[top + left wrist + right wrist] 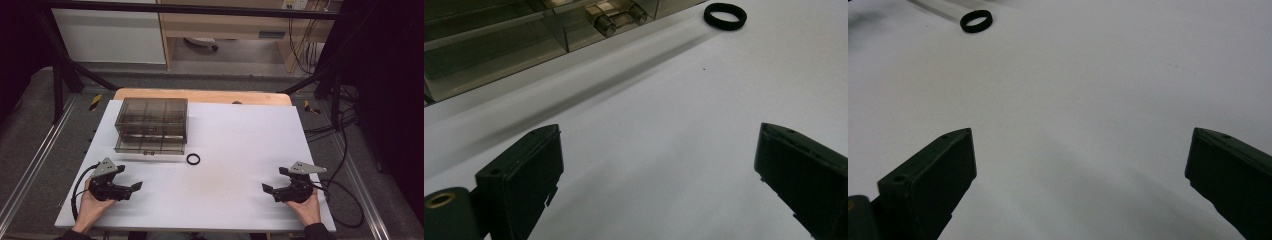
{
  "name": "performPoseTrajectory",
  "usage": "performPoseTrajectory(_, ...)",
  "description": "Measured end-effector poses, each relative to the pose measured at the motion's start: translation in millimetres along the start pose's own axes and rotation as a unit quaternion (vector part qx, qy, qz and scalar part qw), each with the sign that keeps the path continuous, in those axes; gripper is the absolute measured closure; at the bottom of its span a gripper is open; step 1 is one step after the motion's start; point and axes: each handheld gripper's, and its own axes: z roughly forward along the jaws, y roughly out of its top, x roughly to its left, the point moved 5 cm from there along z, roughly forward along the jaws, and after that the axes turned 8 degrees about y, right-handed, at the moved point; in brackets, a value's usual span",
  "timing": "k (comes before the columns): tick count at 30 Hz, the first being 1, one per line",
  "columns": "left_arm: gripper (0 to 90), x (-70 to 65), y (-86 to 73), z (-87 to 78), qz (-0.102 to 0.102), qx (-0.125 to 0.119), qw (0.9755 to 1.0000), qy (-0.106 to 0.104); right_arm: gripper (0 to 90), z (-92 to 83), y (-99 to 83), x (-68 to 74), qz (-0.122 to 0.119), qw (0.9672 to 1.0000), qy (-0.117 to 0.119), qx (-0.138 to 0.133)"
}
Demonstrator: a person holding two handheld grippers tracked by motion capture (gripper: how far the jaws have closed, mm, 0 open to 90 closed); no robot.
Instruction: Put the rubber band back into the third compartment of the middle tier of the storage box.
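Observation:
A small black ring [193,159] lies flat on the white table [235,150], just right of a smoky clear drawer box [152,125]. The ring [725,16] sits far ahead and to the right in the left gripper view, and the same ring [976,21] lies far ahead at upper left in the right gripper view. My left gripper [131,182] rests near the front left edge, held by a hand, jaws wide apart and empty. My right gripper [273,186] rests near the front right edge, also open and empty. Both are well short of the ring.
The drawer box [514,35] has a lower drawer with two small knobs [616,20] on its front. Cables [345,200] trail off the right side of the table. A wooden board edge [200,95] runs behind the white top; metal frame rails flank it.

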Motion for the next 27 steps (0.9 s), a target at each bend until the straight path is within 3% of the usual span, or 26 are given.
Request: performPoseTrajectory(27, 5.8, 1.0, -2.5, -0.5, -0.005, 0.001, 1.0, 0.0, 0.6, 13.1, 4.5, 10.5, -0.003, 0.9998, 0.013, 0.015)
